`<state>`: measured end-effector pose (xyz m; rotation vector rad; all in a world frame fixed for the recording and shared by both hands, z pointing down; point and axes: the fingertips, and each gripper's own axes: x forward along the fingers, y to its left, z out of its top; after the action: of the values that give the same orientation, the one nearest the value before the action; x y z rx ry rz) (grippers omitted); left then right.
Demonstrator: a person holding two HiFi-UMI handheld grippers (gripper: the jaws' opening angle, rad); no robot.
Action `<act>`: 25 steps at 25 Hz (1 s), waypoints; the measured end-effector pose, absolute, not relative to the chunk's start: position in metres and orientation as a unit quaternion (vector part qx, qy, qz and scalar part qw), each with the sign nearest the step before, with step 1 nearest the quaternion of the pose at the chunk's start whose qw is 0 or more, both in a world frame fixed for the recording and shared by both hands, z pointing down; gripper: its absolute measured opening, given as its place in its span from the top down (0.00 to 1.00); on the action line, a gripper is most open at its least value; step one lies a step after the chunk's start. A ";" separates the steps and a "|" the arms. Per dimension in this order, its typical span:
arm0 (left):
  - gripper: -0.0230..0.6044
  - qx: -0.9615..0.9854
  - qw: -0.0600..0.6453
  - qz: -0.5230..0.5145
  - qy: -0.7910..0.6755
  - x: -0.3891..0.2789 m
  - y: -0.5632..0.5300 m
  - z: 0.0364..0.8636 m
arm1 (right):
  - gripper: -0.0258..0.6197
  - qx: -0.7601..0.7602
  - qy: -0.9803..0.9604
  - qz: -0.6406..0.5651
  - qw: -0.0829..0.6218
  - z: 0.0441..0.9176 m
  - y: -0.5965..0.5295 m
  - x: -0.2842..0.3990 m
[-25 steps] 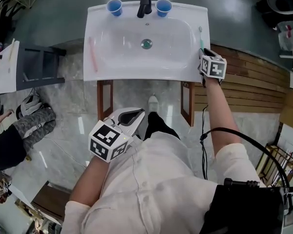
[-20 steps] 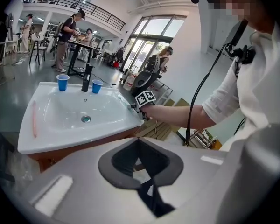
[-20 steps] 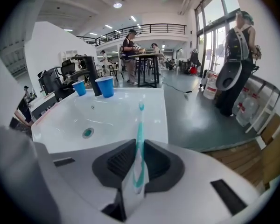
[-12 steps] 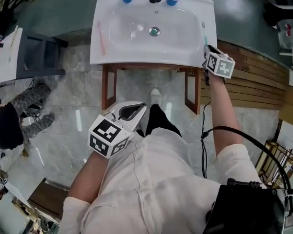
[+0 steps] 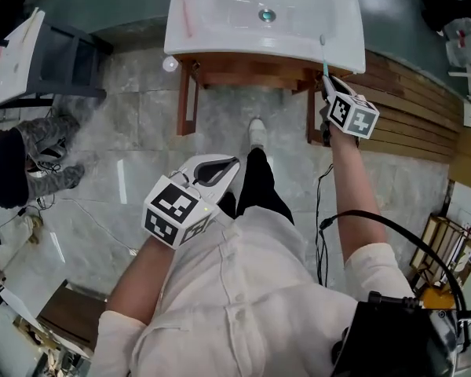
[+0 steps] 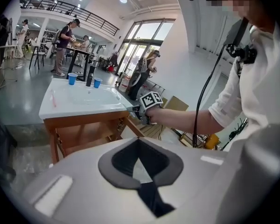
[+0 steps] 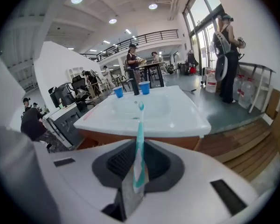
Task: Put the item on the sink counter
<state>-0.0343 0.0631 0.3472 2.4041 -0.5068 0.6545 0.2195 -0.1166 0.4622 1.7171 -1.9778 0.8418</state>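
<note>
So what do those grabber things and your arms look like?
The left gripper and the right gripper are smooth white shells with a dark grey hollow round the jaws. Each carries a cube of black-and-white square markers. A black cable hangs beside the right arm. The sleeves are short and cream.

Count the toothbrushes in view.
2. A teal toothbrush is clamped in the right gripper, by the sink counter's right front corner. A pink toothbrush lies on its left rim. None seems hidden.
</note>
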 end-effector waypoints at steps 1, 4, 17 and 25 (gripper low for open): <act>0.95 0.903 0.296 0.246 -0.189 -0.041 0.073 0.350 | 0.88 0.610 -0.706 0.305 0.191 0.466 -0.103 0.209; 0.95 0.902 0.300 0.248 -0.186 -0.057 0.096 0.361 | 0.88 0.598 -0.708 0.324 0.192 0.487 -0.064 0.178; 0.95 0.878 0.328 0.309 -0.160 -0.059 0.120 0.445 | 0.88 0.565 -0.692 0.372 0.252 0.631 -0.042 0.125; 0.96 0.856 0.362 0.342 -0.140 -0.028 0.081 0.495 | 0.88 0.566 -0.675 0.392 0.265 0.709 -0.102 0.130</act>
<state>-0.0280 0.0811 0.4954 2.2035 -0.3593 0.8807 0.1297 -0.1018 0.7087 1.5299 -1.8240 1.0600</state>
